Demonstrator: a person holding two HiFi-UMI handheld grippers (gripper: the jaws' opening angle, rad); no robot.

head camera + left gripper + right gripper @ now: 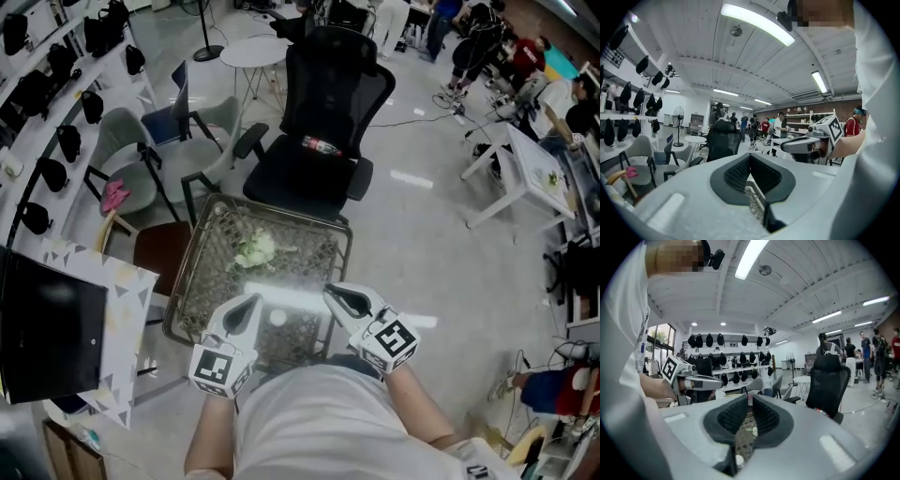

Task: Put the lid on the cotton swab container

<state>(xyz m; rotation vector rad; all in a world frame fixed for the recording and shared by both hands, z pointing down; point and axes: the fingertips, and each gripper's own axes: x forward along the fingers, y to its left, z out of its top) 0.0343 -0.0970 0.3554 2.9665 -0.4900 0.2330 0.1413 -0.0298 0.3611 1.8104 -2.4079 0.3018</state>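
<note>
A small white round object, probably the cotton swab container or its lid though too small to tell which, is sitting alone near the front edge of a low table, just beside a bright strip of reflected ceiling light. Neither tong is touching it. The left gripper and the right gripper are hovering above the table's front edge, one to either side of it, held close to the person's chest and pointing nearly level out into the room. Both are showing jaws pressed together with nothing between the ribbed black pads, so no lid is being carried, and the task appears either finished or not begun.

The tabletop is looking like lace or mesh under glass, grey and finely patterned, with a dark raised rim. A pale green-and-white clump, soft and irregular, is lying at its centre, well apart from the round piece. The grippers' shells are showing smooth matte grey plastic, each carrying a black-and-white marker cube. Beyond the table a black mesh-backed office chair is standing with a bottle lying on its seat.
</note>
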